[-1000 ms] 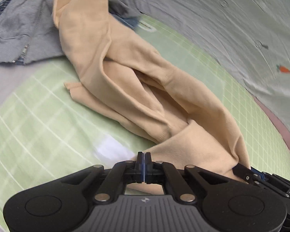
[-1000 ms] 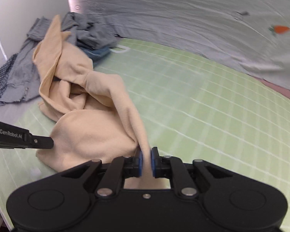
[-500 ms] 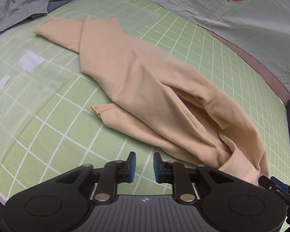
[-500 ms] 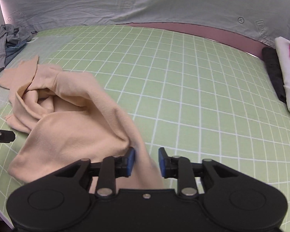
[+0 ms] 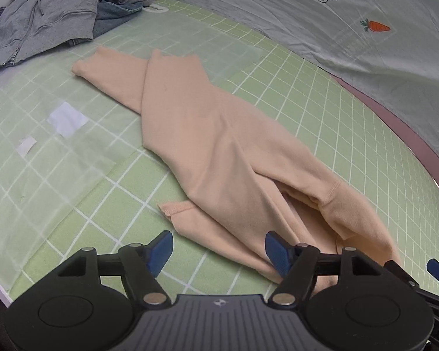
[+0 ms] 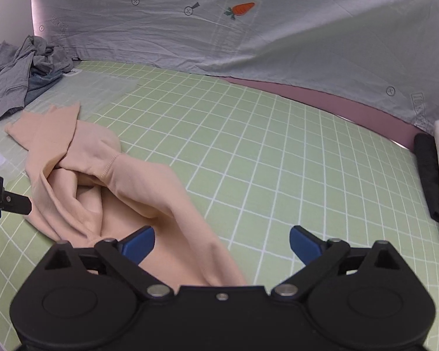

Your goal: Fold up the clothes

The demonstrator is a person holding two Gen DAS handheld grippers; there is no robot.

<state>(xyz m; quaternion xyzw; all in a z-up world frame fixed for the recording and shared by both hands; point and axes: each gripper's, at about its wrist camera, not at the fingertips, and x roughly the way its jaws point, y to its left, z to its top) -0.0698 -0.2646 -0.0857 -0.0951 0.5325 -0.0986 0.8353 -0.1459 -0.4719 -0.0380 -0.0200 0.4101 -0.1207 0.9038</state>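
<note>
A peach long-sleeved top (image 5: pixel 219 146) lies crumpled lengthwise on the green grid mat (image 5: pixel 82 199), one sleeve reaching toward the far left. My left gripper (image 5: pixel 218 250) hovers over its near hem with jaws opening; the cloth lies loose under them, gripped by neither pad. In the right wrist view the same peach top (image 6: pixel 125 184) runs under my right gripper (image 6: pixel 221 244), whose jaws are opening wide. A fold of cloth lies between the blue pads without being pinched. The left gripper's black fingertip (image 6: pixel 14 203) shows at that view's left edge.
A heap of grey clothes with a zip hoodie (image 5: pixel 44 17) and a blue garment lies at the mat's far left corner. Folded black and white clothes (image 6: pixel 436 175) are stacked at the right edge. A carrot-print grey sheet (image 6: pixel 248 35) hangs behind. White paper scraps (image 5: pixel 67 118) sit on the mat.
Both grippers have let go of the peach top and spread their jaws. The top, held up a second ago, now lies stretched out on the mat, farther from the clothes heap.
</note>
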